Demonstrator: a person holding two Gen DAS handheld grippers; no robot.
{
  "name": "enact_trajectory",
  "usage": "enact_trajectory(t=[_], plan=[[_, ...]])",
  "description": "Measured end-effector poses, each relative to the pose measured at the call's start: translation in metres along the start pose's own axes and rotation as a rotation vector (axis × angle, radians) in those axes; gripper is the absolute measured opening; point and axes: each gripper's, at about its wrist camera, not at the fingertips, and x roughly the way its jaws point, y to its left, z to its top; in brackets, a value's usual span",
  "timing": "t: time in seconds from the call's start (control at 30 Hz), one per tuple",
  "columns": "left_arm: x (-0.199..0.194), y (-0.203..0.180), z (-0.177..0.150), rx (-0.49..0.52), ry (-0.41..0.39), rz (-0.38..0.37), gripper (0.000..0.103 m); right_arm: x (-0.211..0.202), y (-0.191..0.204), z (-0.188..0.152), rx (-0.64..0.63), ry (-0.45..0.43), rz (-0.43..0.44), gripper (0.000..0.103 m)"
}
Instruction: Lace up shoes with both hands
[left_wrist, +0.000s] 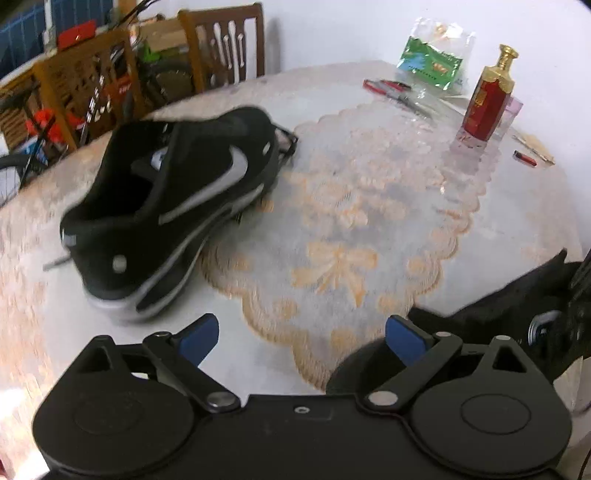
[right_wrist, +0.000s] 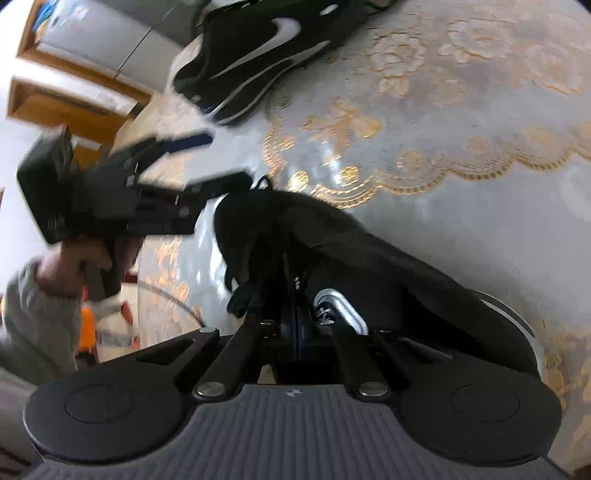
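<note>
A black shoe with a silver swoosh (left_wrist: 177, 206) lies on the table, heel toward me, in the left wrist view; it also shows at the top of the right wrist view (right_wrist: 266, 48). My left gripper (left_wrist: 303, 336) is open and empty, above the table to the right of that shoe; it shows in the right wrist view (right_wrist: 218, 158) too. My right gripper (right_wrist: 295, 314) is shut on the second black shoe (right_wrist: 332, 251), at its tongue or collar. That shoe's edge shows at the right of the left wrist view (left_wrist: 517, 295). Laces are hard to make out.
A lace tablecloth (left_wrist: 369, 206) covers the table. A red bottle with a gold cap (left_wrist: 487, 99), a green packet (left_wrist: 432, 62), a red lighter (left_wrist: 524, 158) and a pen (left_wrist: 388, 85) lie at the far right. Wooden chairs (left_wrist: 221, 48) stand beyond the far edge.
</note>
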Motion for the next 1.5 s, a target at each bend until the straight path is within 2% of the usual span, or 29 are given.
enact_trajectory(t=[0.07, 0.2, 0.37, 0.5, 0.63, 0.67, 0.73, 0.8, 0.87, 1.0, 1.1, 1.13, 1.27, 1.3, 1.43, 1.5], plan=[[-0.001, 0.005, -0.008, -0.044, -0.008, -0.016, 0.097, -0.001, -0.007, -0.003, 0.095, -0.029, 0.016, 0.002], [-0.006, 0.012, -0.02, -0.112, -0.021, -0.034, 0.097, -0.004, -0.008, -0.013, 0.199, -0.088, 0.013, 0.002], [-0.02, 0.014, -0.027, -0.123, -0.046, -0.01, 0.097, 0.0, -0.029, -0.022, 0.533, -0.069, 0.076, 0.002], [-0.031, 0.013, -0.033, -0.136, -0.064, -0.022, 0.097, -0.001, -0.023, -0.022, 0.569, -0.073, 0.043, 0.001], [-0.038, 0.012, -0.038, -0.14, -0.071, -0.019, 0.097, 0.002, -0.026, -0.024, 0.724, -0.079, 0.039, 0.002], [-0.041, 0.011, -0.039, -0.138, -0.078, -0.018, 0.097, 0.003, -0.024, -0.022, 0.729, -0.074, 0.031, 0.002], [-0.05, 0.008, -0.036, -0.108, -0.124, -0.033, 0.097, -0.001, -0.013, -0.019, 0.658, -0.084, 0.034, 0.002], [-0.061, -0.001, -0.031, -0.031, -0.191, -0.061, 0.097, -0.008, 0.0, -0.016, 0.572, -0.107, 0.042, 0.002], [-0.065, -0.013, -0.027, 0.075, -0.224, -0.063, 0.097, -0.018, 0.012, -0.014, 0.485, -0.141, 0.035, 0.002], [-0.058, -0.04, -0.024, 0.285, -0.211, -0.075, 0.097, -0.024, 0.018, -0.018, 0.377, -0.116, -0.01, 0.002], [-0.051, -0.064, -0.016, 0.431, -0.206, -0.155, 0.095, -0.028, 0.013, -0.025, 0.381, -0.104, 0.008, 0.002], [-0.048, -0.074, -0.012, 0.511, -0.199, -0.179, 0.095, -0.03, 0.012, -0.028, 0.376, -0.107, 0.009, 0.002], [-0.022, -0.104, 0.002, 0.821, -0.178, -0.203, 0.072, -0.045, 0.01, -0.036, 0.337, -0.123, 0.004, 0.002], [-0.015, -0.108, 0.006, 0.872, -0.172, -0.213, 0.071, -0.048, 0.009, -0.037, 0.333, -0.13, 0.008, 0.002], [0.008, -0.12, 0.021, 0.984, -0.117, -0.283, 0.069, -0.056, 0.001, -0.043, 0.366, -0.158, 0.048, 0.002], [0.01, -0.125, 0.021, 1.049, -0.107, -0.286, 0.067, -0.058, -0.004, -0.047, 0.381, -0.165, 0.063, 0.002]])
